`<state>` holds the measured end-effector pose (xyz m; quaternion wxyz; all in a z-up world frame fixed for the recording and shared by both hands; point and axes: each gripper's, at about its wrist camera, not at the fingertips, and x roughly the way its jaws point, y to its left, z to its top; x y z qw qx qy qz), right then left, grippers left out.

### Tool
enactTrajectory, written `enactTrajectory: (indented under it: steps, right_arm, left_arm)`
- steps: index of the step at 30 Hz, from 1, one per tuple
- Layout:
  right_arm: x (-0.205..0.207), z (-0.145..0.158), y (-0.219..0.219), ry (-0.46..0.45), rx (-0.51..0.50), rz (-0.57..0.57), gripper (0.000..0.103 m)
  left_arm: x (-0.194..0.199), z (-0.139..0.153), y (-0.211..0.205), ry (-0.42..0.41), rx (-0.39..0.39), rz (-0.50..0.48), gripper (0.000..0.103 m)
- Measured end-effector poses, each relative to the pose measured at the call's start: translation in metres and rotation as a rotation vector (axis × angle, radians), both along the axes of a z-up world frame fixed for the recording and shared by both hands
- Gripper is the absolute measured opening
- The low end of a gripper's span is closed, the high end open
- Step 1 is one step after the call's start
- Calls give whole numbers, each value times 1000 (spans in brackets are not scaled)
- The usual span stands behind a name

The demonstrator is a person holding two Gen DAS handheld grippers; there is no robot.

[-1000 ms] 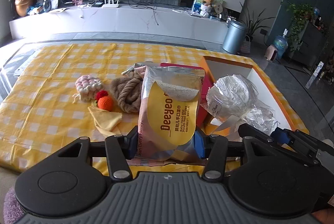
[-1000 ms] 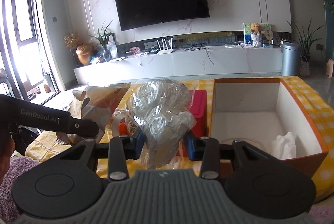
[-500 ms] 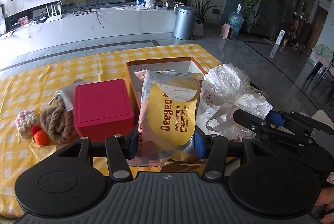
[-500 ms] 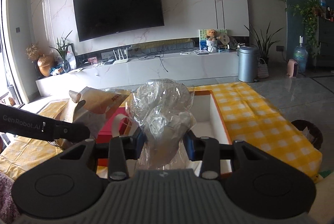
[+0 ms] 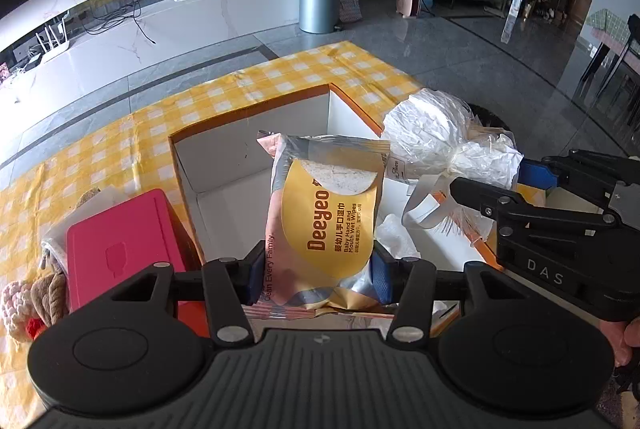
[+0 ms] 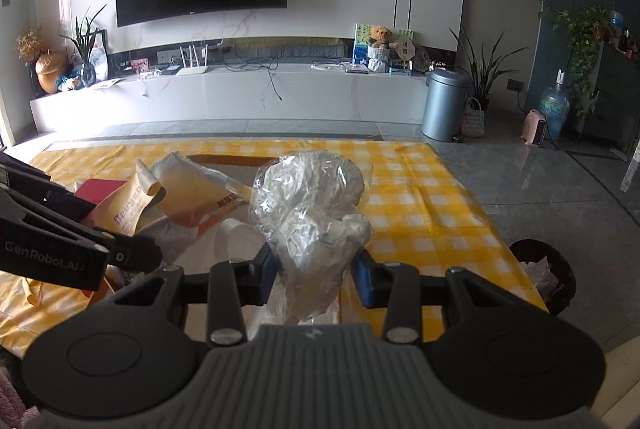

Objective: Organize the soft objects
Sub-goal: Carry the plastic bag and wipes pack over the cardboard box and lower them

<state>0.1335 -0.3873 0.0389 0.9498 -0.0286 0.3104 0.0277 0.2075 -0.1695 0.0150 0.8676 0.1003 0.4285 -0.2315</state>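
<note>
My left gripper (image 5: 316, 275) is shut on a yellow Deeyeo wet-wipes pack (image 5: 326, 213) and holds it upright above the open orange-rimmed white box (image 5: 240, 153). My right gripper (image 6: 316, 279) is shut on a clear plastic bag (image 6: 312, 205) with white soft stuff inside. In the left wrist view the bag (image 5: 432, 133) hangs over the box's right side. The wipes pack also shows at the left of the right wrist view (image 6: 136, 203). A white tissue (image 5: 394, 235) lies inside the box.
A pink box (image 5: 120, 249) stands left of the orange box on the yellow checked cloth (image 5: 120, 145). Knitted soft items (image 5: 28, 305) lie at the far left. A dark waste bin (image 6: 544, 275) stands beside the table's right edge.
Both grippers have swung right with their loads, from over the cloth and pink box to over the open box. The bag and wipes pack stay gripped.
</note>
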Motion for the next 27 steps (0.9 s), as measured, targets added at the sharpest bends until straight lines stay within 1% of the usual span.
enactTrajectory:
  steps: [3,6,8,11,14,16,18,23,25,27]
  right_arm:
    - [16,-12,-3,51,-29,7,39]
    - [33,-24,-9,106,-43,15,39]
    - [40,-29,-9,119,-54,32,40]
    - [49,-30,3,120,-129,82,40]
    - [57,-33,14,144,-167,143,39]
    - [63,-43,24,163,-218,189,39]
    - [66,-52,30,177,-255,207,39]
    - [74,-69,38,251,-294,257,39]
    - [74,-74,42,279,-316,277,40]
    - [75,-77,43,296,-323,282,40]
  left_arm:
    - [13,-12,-9,26,35,-25,58]
    - [25,-26,-12,65,56,-30,58]
    - [35,-35,-19,82,84,-25,58]
    - [41,-45,-21,108,134,-24,58]
    - [45,-52,-21,110,180,-24,58]
    - [44,-57,-23,105,212,-36,58]
    - [42,-61,-25,90,248,-52,58]
    - [34,-79,-35,77,355,-130,58]
    - [31,-85,-38,85,381,-154,58]
    - [31,-89,-39,99,386,-159,59]
